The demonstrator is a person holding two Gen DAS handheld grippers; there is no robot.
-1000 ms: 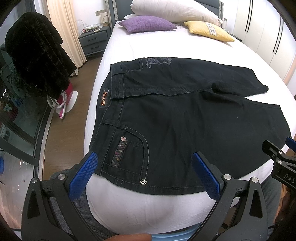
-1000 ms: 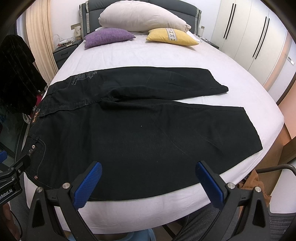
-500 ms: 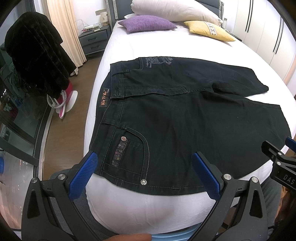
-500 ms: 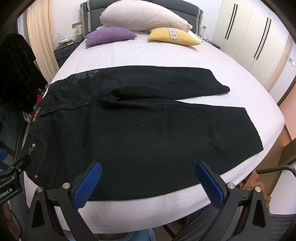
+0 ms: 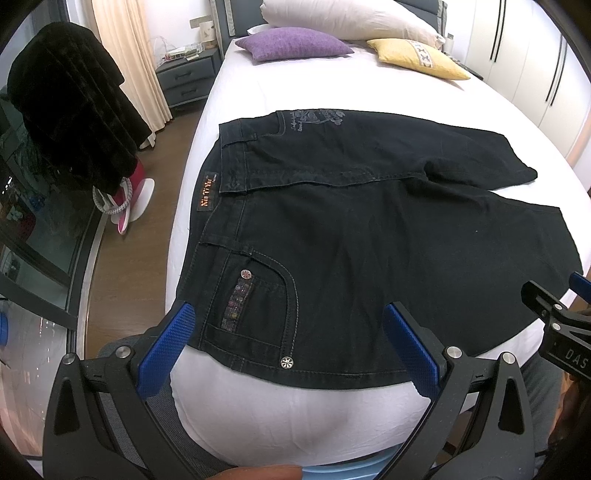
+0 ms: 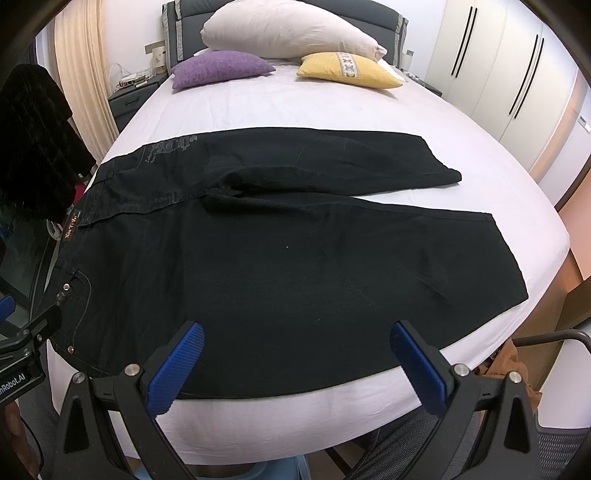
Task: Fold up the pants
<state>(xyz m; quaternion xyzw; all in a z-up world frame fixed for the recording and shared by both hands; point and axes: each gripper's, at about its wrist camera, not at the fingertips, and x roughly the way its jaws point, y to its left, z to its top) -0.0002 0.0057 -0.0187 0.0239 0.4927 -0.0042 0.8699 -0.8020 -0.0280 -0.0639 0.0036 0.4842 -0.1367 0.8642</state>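
Black pants (image 5: 369, 236) lie flat on the white bed (image 5: 295, 88), waistband to the left with an orange label (image 5: 205, 192), both legs stretching right. They fill the middle of the right wrist view (image 6: 295, 266). My left gripper (image 5: 288, 328) is open and empty, hovering over the near pocket corner at the bed's front edge. My right gripper (image 6: 295, 347) is open and empty, hovering over the near leg's front edge. Each gripper shows at the edge of the other's view.
Purple (image 6: 221, 68), yellow (image 6: 347, 70) and white (image 6: 291, 29) pillows lie at the headboard. A nightstand (image 5: 184, 77) and a dark garment on a rack (image 5: 70, 110) stand left of the bed. Wardrobe doors (image 6: 498, 66) are on the right. A mesh chair (image 6: 554, 424) is near right.
Both grippers have crept slightly forward over the near edge of the pants. The pants have not moved.
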